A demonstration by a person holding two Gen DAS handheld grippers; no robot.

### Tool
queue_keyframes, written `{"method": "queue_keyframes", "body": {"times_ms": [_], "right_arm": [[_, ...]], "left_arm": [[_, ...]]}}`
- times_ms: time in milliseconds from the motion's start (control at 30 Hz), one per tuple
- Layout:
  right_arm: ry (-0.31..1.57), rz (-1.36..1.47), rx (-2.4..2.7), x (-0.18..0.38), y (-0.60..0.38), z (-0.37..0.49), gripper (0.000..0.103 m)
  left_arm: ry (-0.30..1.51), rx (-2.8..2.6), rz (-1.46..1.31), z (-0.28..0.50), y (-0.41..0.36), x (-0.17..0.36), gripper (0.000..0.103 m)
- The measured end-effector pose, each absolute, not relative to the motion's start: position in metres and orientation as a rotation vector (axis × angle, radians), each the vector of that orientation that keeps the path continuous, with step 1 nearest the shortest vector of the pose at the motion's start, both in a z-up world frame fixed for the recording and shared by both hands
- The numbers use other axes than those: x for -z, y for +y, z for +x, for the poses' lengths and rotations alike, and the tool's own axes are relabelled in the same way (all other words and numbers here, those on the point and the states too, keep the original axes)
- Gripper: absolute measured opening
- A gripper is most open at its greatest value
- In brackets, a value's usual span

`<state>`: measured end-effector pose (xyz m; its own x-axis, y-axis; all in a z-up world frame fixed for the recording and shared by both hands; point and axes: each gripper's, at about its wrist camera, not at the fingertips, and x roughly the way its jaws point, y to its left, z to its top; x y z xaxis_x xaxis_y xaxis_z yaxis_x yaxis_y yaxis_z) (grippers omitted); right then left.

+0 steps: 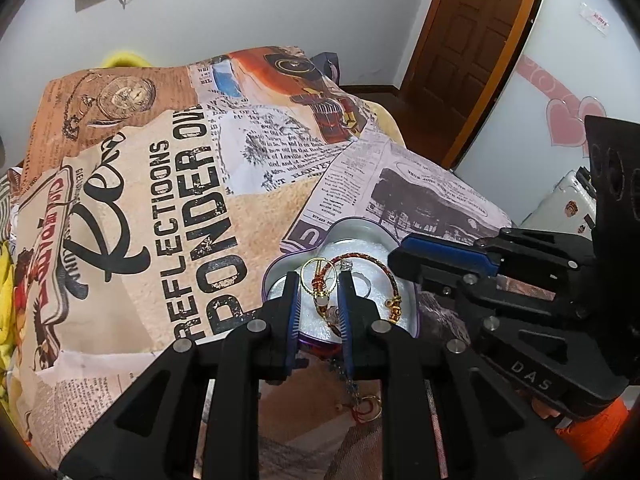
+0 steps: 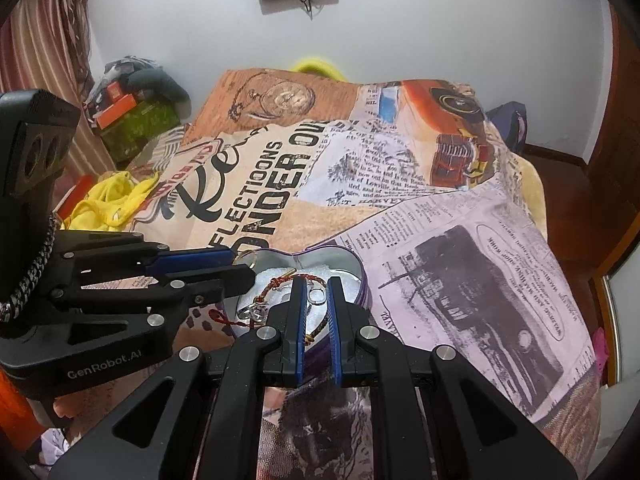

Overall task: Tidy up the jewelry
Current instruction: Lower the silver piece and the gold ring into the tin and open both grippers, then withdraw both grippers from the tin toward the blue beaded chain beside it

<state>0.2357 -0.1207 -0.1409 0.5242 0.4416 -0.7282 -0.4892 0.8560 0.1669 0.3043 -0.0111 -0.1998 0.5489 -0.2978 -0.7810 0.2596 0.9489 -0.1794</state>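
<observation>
A heart-shaped tin (image 1: 276,268) with a purple outer wall and a silvery inside lies on a bed under a printed blanket (image 1: 168,184) of newspaper and vintage-car motifs. Inside the tin, on a white lining, lie a red and gold braided bracelet (image 1: 384,270) with gold end caps, a thin gold ring (image 1: 314,276) and some small clear pieces; a red cord hangs over the tin's near rim in the right wrist view. Both grippers hover just above the tin, angled down toward it from the near side. The left gripper (image 1: 318,280) has its jaws only slightly apart, and it is hard to tell whether they pinch anything; a fine chain with a small gold crescent charm (image 1: 370,404) hangs below them. The right gripper (image 2: 316,284) has its jaws drawn almost together, with a small silver ring (image 2: 317,295) showing in the narrow gap between the tips; whether the pads press on it cannot be told. In the left wrist view the right gripper reaches in from the right over the tin's far edge. A wooden door (image 1: 472,40) stands behind the bed, and a yellow cloth (image 2: 108,204) lies at its left side.
</observation>
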Motion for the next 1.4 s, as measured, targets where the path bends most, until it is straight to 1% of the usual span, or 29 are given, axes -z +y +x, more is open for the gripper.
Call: {"method": "queue_keyframes", "body": {"times_ms": [533,800,1200,1333,1400], "right_arm": [[0.890,-0.095,-0.554,0.147,-0.113,0.240,0.009],[0.883,-0.098,-0.543,0.141,-0.116,0.235,0.011],[0.838,-0.113,-0.524,0.116,-0.118,0.216,0.012],[0.825,-0.105,-0.519,0.109,-0.120,0.210,0.017],[0.815,-0.105,-0.519,0.105,-0.120,0.205,0.020]], "left_arm": [[0.932,0.312,-0.058,0.307,-0.008,0.201,0.017],[0.904,0.295,-0.049,0.292,-0.004,0.186,0.017],[0.864,0.279,-0.034,0.264,0.000,0.160,0.018],[0.854,0.276,-0.031,0.254,0.001,0.153,0.019],[0.847,0.275,-0.028,0.246,0.002,0.149,0.024]]}}
